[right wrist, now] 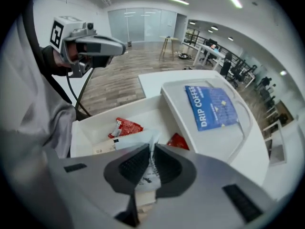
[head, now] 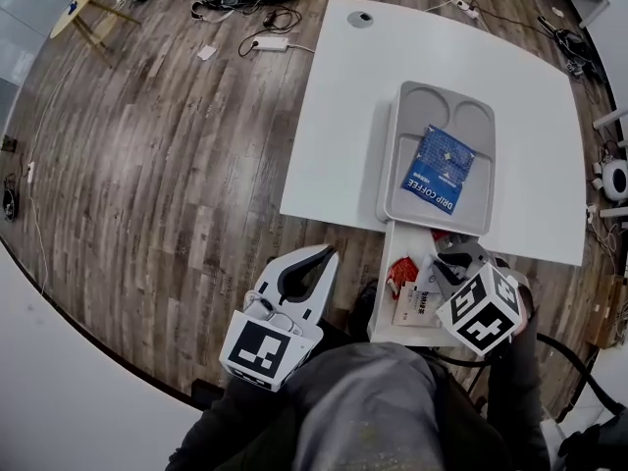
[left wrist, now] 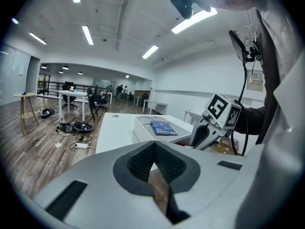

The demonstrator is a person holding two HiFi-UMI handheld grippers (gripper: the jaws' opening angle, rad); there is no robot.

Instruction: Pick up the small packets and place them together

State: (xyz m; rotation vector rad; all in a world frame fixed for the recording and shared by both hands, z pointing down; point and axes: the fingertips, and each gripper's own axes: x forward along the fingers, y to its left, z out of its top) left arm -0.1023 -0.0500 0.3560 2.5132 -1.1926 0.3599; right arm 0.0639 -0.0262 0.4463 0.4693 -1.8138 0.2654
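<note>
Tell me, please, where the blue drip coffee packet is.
Head view, right of centre: the flat blue drip coffee packet lies on the grey plastic tray atop the white table.

**White packet pinched above the bin**

The right gripper (right wrist: 151, 149) has its fingers (right wrist: 133, 164) closed on a white packet (right wrist: 145, 178), whose top edge sticks out past their tips. Below sits a white bin (right wrist: 90, 128) holding red packets (right wrist: 125, 128). Beside it, on the white surface (right wrist: 157, 78), a grey tray (right wrist: 190, 128) carries a blue drip-coffee packet (right wrist: 209, 106). The left gripper (right wrist: 121, 46) hangs at upper left.
</note>
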